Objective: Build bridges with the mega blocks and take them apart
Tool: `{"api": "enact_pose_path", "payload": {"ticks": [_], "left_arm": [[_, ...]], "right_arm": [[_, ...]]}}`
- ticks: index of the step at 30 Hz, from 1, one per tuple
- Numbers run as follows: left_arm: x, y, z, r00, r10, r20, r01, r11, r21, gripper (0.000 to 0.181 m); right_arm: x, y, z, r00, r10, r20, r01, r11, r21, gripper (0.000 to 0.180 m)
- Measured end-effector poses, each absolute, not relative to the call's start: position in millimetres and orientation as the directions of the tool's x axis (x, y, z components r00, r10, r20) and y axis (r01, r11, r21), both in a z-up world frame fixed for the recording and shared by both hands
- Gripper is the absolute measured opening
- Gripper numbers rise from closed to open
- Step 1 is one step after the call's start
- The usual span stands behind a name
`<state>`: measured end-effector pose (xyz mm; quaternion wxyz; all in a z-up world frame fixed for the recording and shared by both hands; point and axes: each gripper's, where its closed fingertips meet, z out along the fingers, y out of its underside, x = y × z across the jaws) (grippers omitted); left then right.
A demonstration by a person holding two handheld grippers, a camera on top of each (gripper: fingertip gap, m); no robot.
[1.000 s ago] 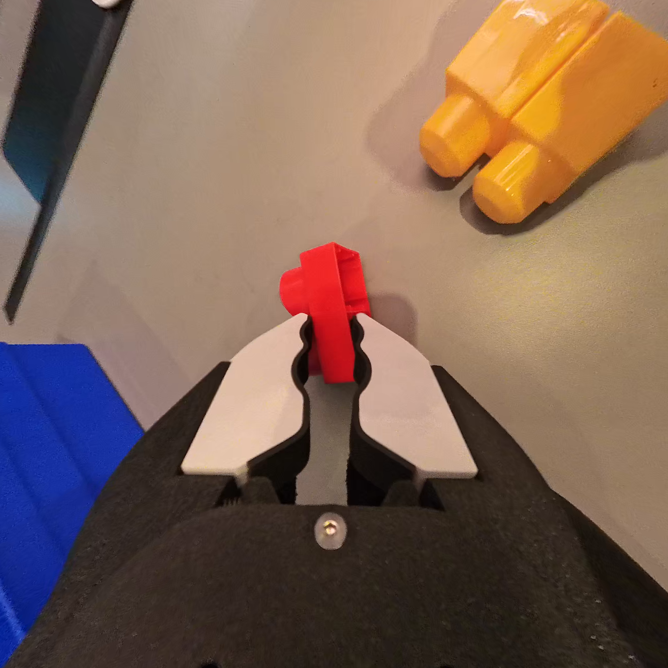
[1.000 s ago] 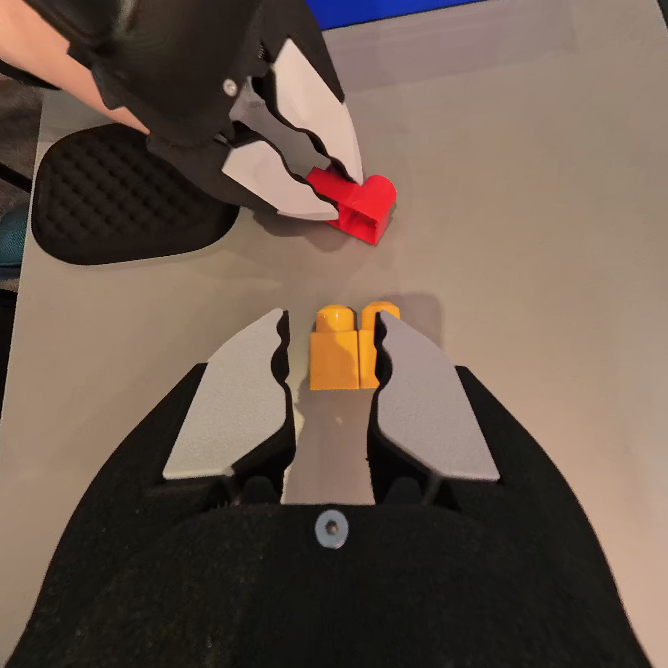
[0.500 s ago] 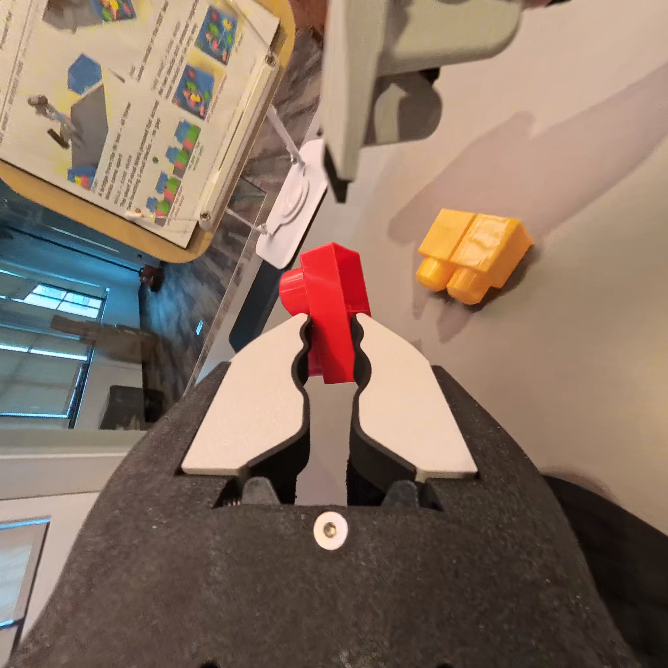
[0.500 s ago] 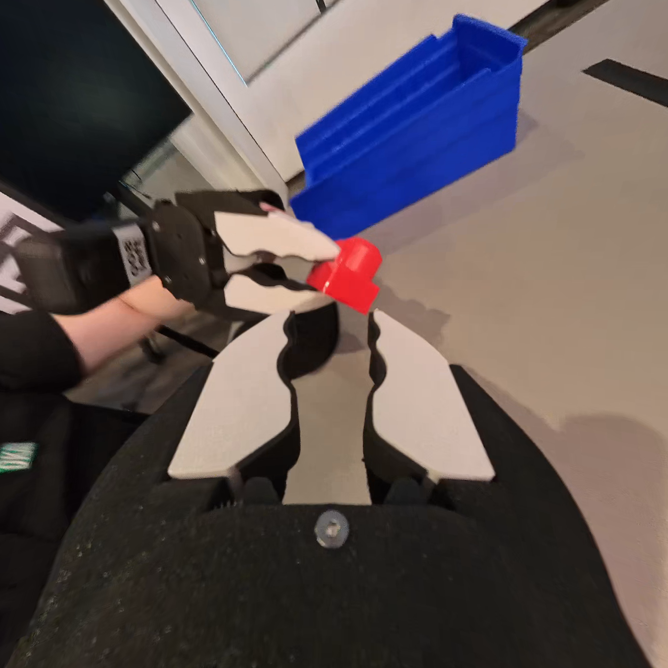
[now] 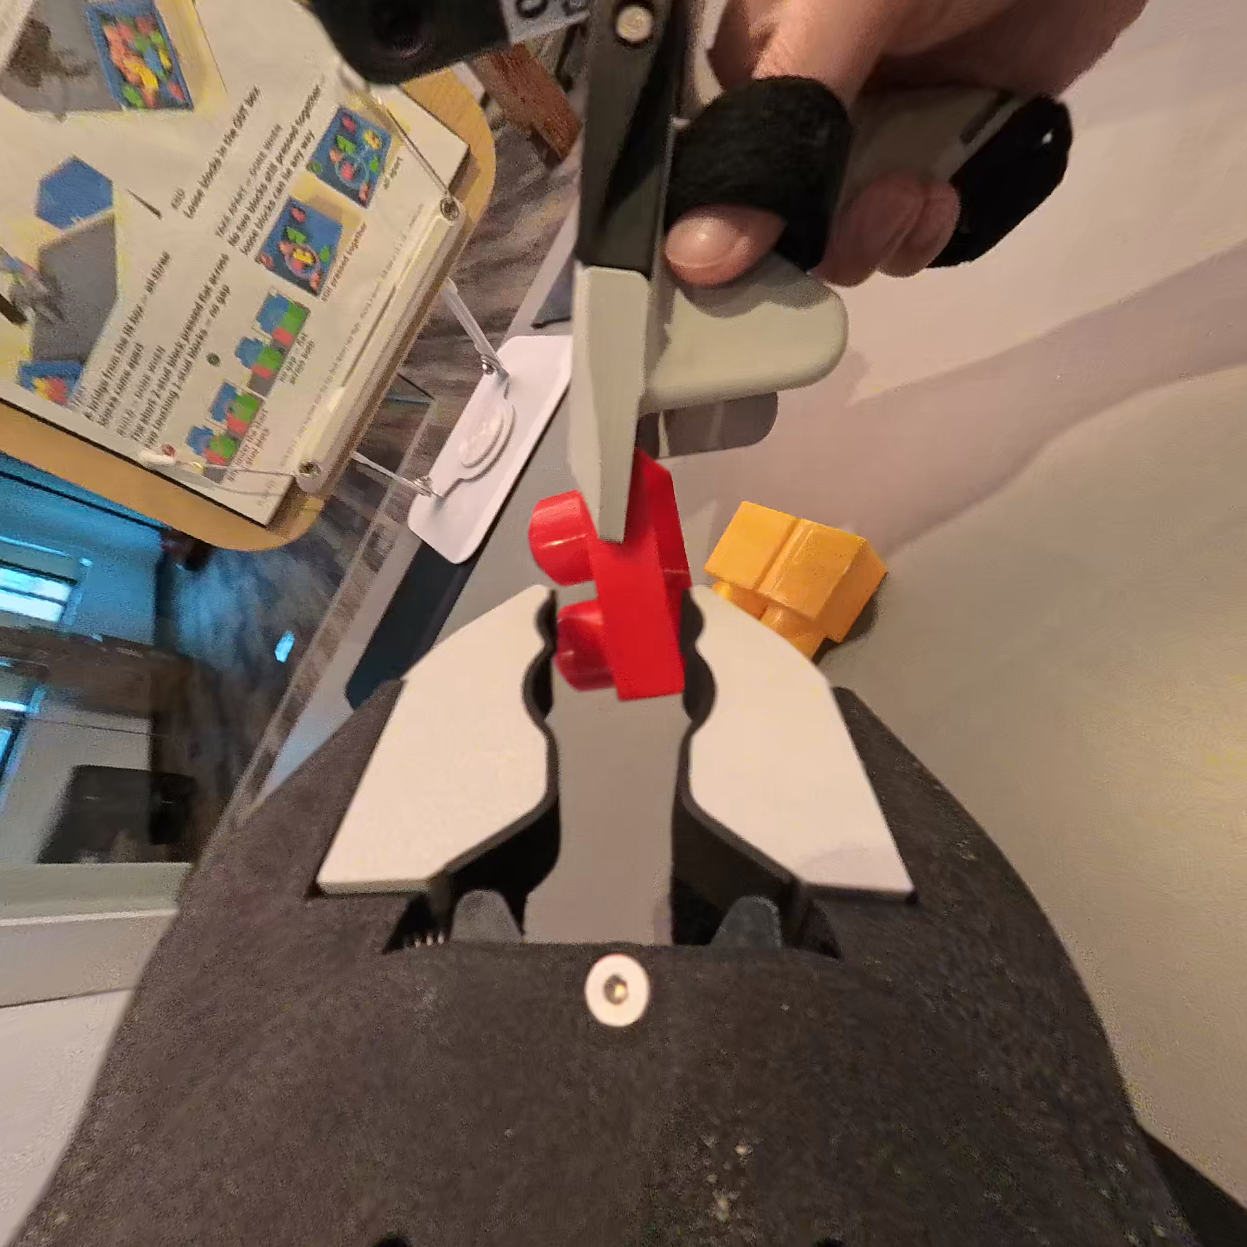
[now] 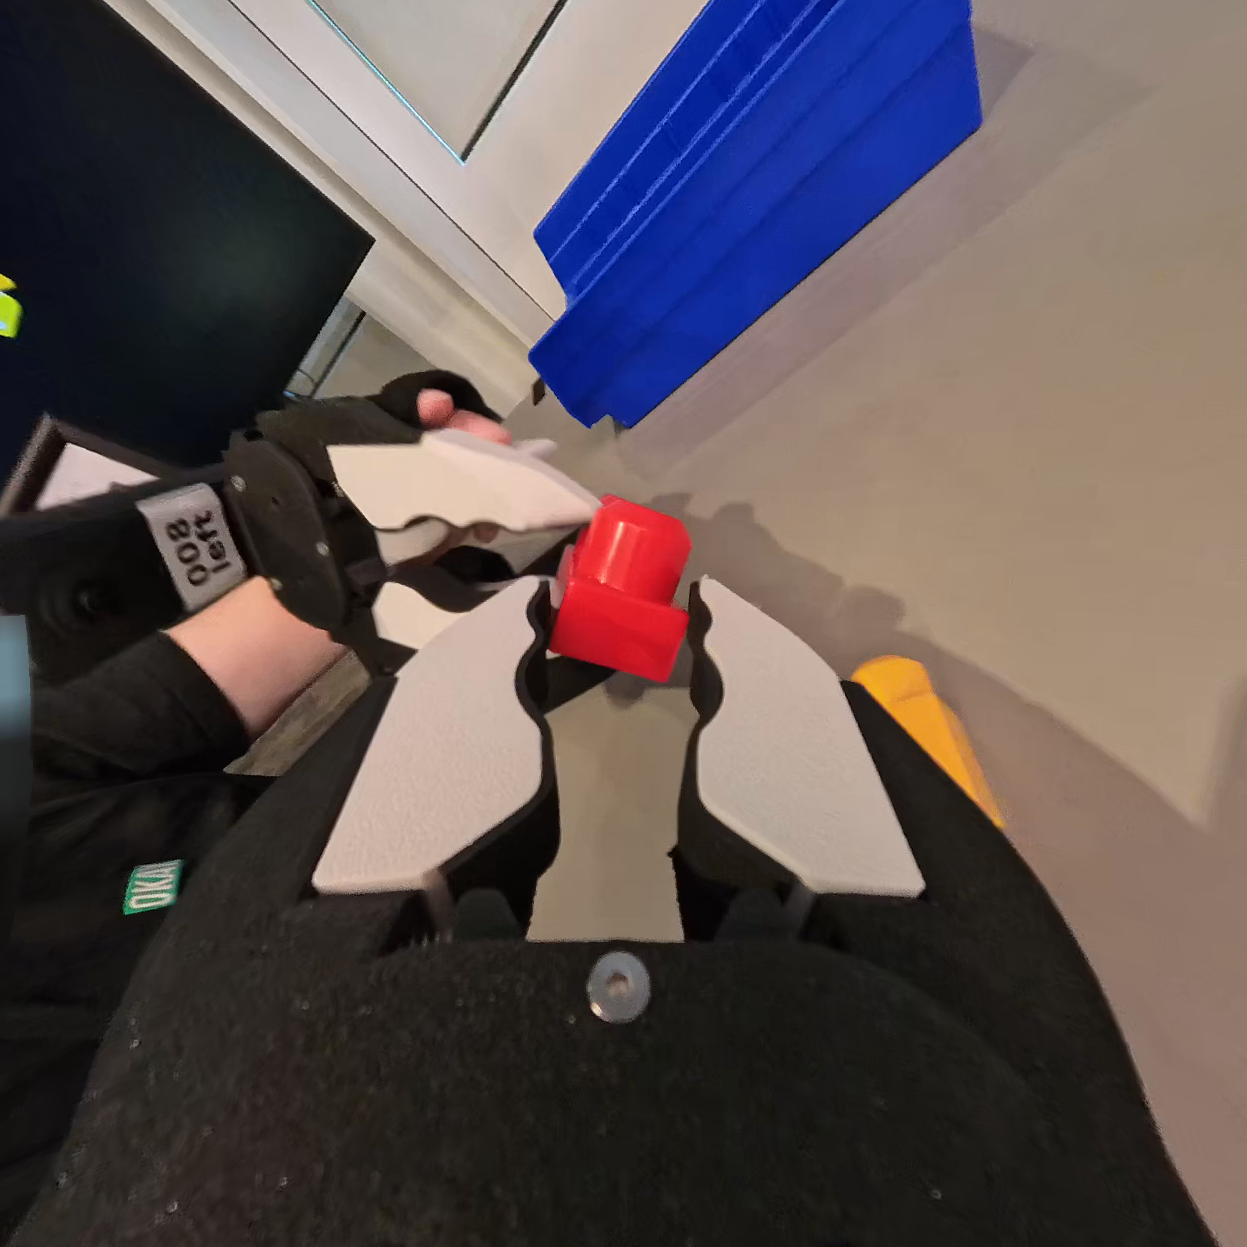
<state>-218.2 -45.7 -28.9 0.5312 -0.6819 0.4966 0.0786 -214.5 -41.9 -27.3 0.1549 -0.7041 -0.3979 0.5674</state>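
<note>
Handover step: red block (image 5: pixel 621 607) held mid-air above table (image 5: pixel 1079 607), clamped in left gripper (image 5: pixel 617 594). Right gripper (image 6: pixel 617 587) brackets it, jaws apparently just touching its sides. Yellow block (image 5: pixel 796 573) lies on table. Next: right clamps, left releases.

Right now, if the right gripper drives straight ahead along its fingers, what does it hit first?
The red block. It already sits at the right gripper fingertips, held up by the left gripper. Contact isn't clear, so barely any travel, probably.
</note>
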Motion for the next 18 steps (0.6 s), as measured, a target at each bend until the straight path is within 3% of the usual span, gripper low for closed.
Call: {"api": "enact_pose_path", "payload": {"ticks": [5, 10, 15, 18], "left_arm": [[-225.9, -52.7, -31.7, 0.608, -0.716, -0.343, -0.632, -0.175, -0.755, 0.081], [-216.5, -72.1, -18.9, 0.542, -0.834, 0.101, -0.433, -0.38, -0.817, 0.063], [-200.2, -81.8, -24.1, 0.432, -0.857, 0.28, -0.441, -0.472, -0.764, 0.075], [-191.4, -80.6, -27.8, 0.415, -0.865, 0.283, -0.453, -0.466, -0.76, 0.076]], "right_arm": [[-203.3, -39.4, -20.7, -0.091, 0.805, -0.586, 0.379, -0.516, -0.768, 0.038], [-190.0, -56.8, -11.1, -0.279, 0.891, -0.359, 0.352, -0.253, -0.901, 0.038], [-193.8, -70.1, -2.6, -0.324, 0.922, -0.212, 0.309, -0.109, -0.945, 0.038], [-194.8, -77.5, 1.4, -0.356, 0.918, -0.175, 0.291, -0.069, -0.954, 0.038]]}}
